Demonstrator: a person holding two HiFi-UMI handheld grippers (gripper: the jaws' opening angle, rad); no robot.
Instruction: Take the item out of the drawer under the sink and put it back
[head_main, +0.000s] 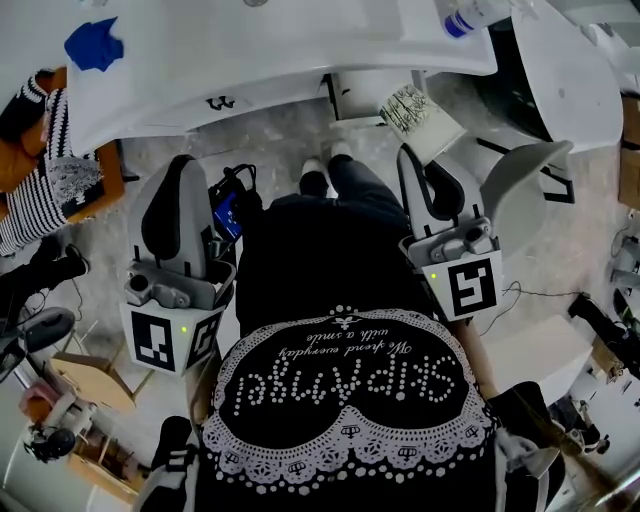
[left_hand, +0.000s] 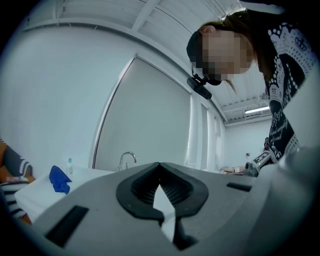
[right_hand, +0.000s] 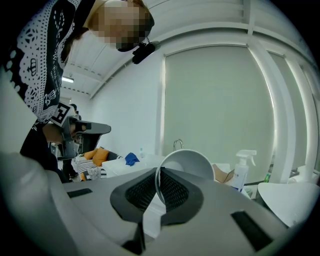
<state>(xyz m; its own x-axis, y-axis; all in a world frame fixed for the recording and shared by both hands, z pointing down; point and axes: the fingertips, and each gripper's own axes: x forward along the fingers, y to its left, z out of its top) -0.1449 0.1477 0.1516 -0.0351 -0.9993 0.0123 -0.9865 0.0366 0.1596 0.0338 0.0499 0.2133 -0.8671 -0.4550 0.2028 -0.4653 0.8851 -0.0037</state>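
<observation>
My right gripper (head_main: 408, 152) (right_hand: 159, 170) is shut on the rim of a white bowl (right_hand: 186, 162), which it holds up in front of the person. In the head view the bowl (head_main: 525, 190) juts out to the right of the jaws. My left gripper (head_main: 183, 165) (left_hand: 159, 165) is held at the person's left side with its jaws closed tip to tip and nothing between them. The white sink counter (head_main: 280, 60) lies ahead, with the white cabinet front (head_main: 355, 95) under it. Whether its drawer stands open I cannot tell.
A blue cloth (head_main: 95, 45) lies on the counter's left end and a spray bottle (head_main: 470, 15) stands at its right. A patterned box (head_main: 415, 110) sits below the counter edge. Striped fabric (head_main: 45, 170) is at the far left, and clutter and cables cover the floor.
</observation>
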